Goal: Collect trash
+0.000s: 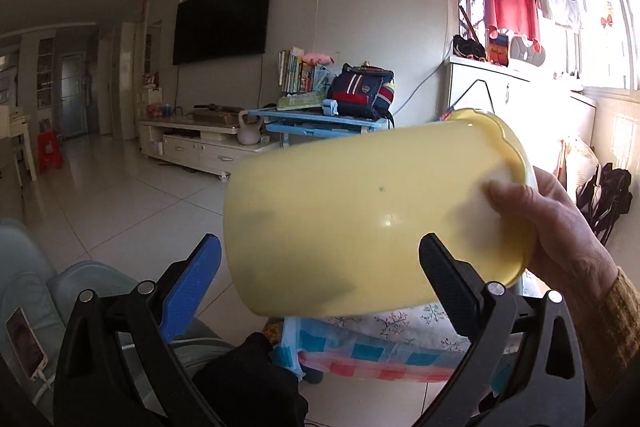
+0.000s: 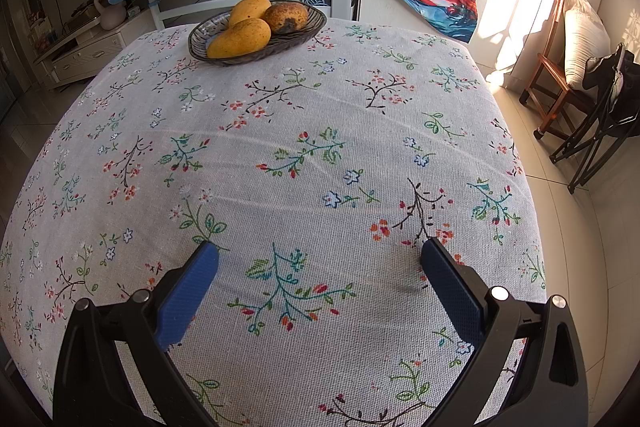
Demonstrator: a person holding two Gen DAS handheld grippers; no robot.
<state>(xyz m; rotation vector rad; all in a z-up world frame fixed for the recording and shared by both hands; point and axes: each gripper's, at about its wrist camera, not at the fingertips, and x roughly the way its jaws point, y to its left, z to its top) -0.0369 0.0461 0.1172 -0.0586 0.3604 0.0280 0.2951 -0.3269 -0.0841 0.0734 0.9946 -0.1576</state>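
Left jaws: spread wide, gripping nothing — the left gripper (image 1: 320,259) sits just under a yellow plastic bin (image 1: 360,215), which fills the gap ahead of its fingers.
Right jaws: also wide apart and empty; the right gripper (image 2: 320,267) hangs low over the near edge of the floral tablecloth (image 2: 320,131).
Bin hold: a bare hand (image 1: 556,227) grips it at the rim, on the right.
Bin axis: lying nearly sideways, long axis left to right, mouth pointing right and slightly up, base to the left.
Nearer arm: the left, by judgement.
Trash: none visible on the cloth — only a dish of mangoes (image 2: 256,27) at the far edge.
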